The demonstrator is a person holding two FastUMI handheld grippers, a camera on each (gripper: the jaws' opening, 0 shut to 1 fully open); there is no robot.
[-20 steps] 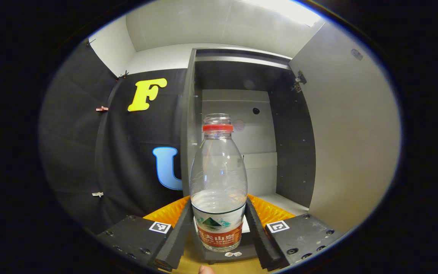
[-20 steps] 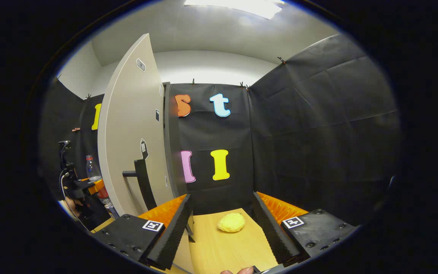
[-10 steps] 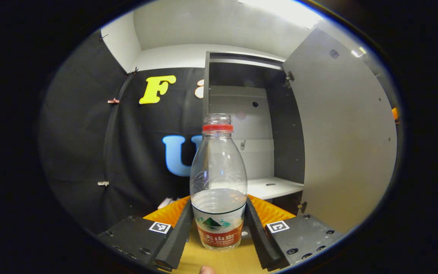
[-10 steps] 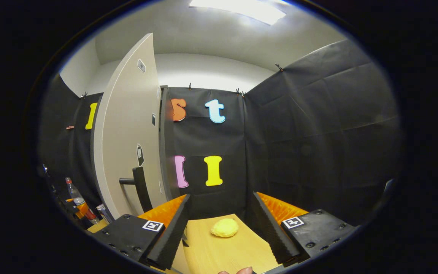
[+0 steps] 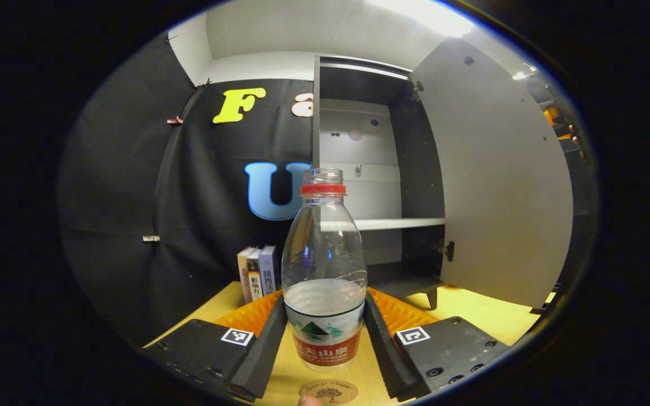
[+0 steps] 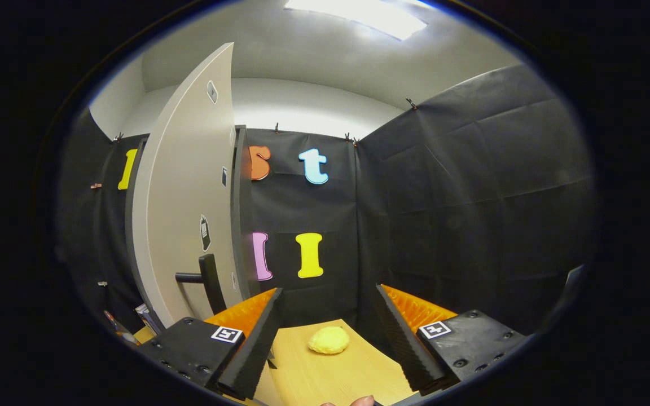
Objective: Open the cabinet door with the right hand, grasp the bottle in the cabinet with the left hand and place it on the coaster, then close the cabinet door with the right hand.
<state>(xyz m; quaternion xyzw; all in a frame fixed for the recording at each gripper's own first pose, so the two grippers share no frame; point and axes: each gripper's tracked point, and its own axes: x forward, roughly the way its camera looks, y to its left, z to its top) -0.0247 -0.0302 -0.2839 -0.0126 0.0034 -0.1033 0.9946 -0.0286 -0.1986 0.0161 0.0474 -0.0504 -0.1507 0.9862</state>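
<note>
Tall grey cabinet (image 5: 359,169) stands open, pale flat door (image 6: 189,186) swung wide, dark bar handle (image 6: 203,279) untouched. Since a second ago, clear plastic bottle with red neck ring (image 5: 324,270) left shelf, now low over wooden tabletop (image 5: 471,316). Left gripper (image 5: 325,344) clamps its labelled base. Right gripper (image 6: 328,338) spread wide, empty. Round brown coaster (image 5: 329,391) just below bottle: judged placement imminent.

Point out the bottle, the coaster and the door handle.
bottle (image 5: 324,270): left gripper view, on its clear body above the label.
coaster (image 5: 329,390): left gripper view, on its round printed face.
door handle (image 6: 210,283): right gripper view, on its upright dark bar.
</note>
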